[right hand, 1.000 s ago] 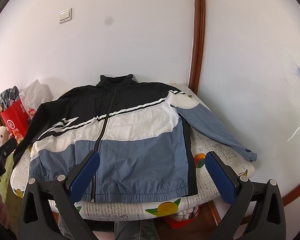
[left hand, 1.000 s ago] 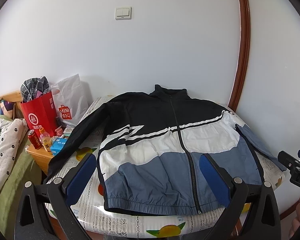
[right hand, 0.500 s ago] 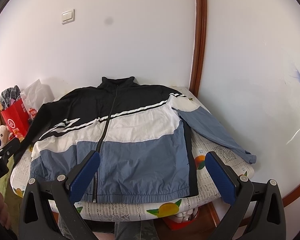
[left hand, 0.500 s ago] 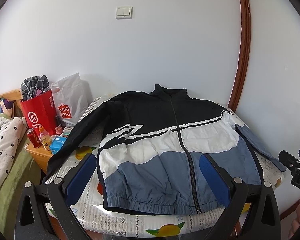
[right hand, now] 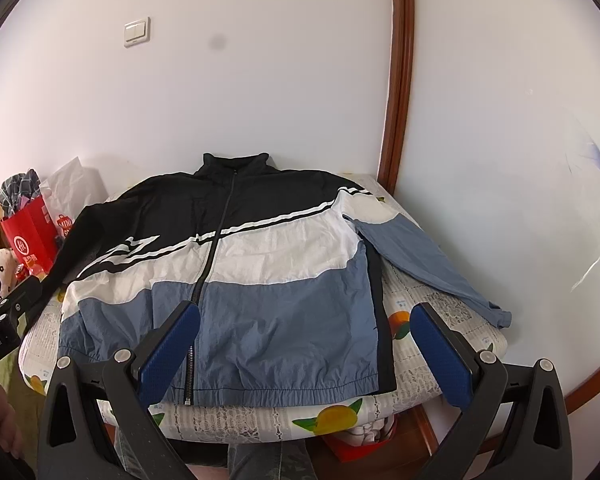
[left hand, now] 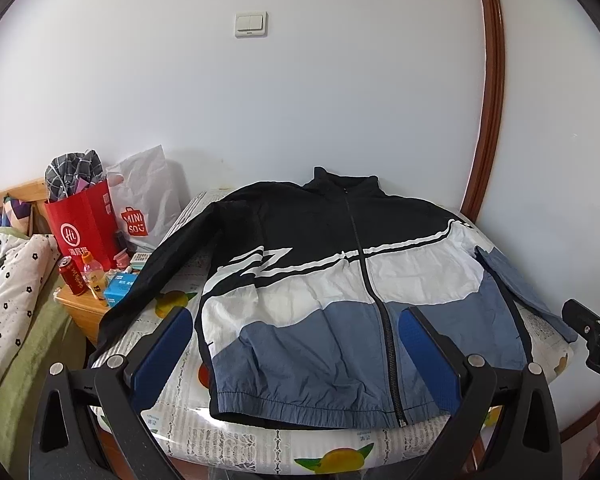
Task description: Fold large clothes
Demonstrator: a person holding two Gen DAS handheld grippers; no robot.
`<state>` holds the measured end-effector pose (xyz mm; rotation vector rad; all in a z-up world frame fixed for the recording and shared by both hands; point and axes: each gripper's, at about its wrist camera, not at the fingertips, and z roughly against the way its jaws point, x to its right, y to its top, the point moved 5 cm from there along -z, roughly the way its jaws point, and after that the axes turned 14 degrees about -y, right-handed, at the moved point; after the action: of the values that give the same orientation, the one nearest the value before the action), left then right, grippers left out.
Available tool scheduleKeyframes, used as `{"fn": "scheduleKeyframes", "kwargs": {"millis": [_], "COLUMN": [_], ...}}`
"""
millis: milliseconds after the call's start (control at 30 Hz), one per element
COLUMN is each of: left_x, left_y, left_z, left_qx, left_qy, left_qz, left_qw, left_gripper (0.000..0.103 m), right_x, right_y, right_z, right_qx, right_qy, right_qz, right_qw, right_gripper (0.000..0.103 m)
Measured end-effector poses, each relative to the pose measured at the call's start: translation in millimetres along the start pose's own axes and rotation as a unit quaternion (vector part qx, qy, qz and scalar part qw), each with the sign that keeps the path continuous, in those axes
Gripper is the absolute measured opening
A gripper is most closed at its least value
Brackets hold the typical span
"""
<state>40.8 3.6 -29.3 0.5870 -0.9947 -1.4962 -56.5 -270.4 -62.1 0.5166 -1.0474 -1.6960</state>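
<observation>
Black-white-blue jacket [left hand: 340, 292] flat on desk [left hand: 260, 440], collar at 12, hem nearest me | left claw [left hand: 296, 356] open, empty | right claw [right hand: 308, 352] open, empty | blue sleeve [right hand: 424, 256] at 2, nearer my right claw

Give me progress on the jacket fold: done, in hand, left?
Done: the jacket lies flat, zipped, face up on the table, both sleeves spread out. No fold is visible.
In hand: nothing. The left gripper and right gripper are both open above the hem, gripping no fabric.
Left: all the folding, likely starting with the blue sleeve and black sleeve, then the body.
</observation>
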Motion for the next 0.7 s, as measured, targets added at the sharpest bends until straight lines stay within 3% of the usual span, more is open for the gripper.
{"fn": "scheduleKeyframes", "kwargs": {"millis": [700], "left_x": [-2.2], "left_y": [5.4], "left_z": [-1.4], "left_qx": [0.014], "left_qy": [0.052], "left_qz": [-0.005], "left_qw": [0.9985], "left_gripper": [0.103], "right_x": [0.9], "right_y": [8.5], "right_z": [-4.1], "right_qx": [-0.002], "right_qy": [0.005], "right_qz": [-0.006], "right_qw": [1.000], "right_gripper": [0.103]}}
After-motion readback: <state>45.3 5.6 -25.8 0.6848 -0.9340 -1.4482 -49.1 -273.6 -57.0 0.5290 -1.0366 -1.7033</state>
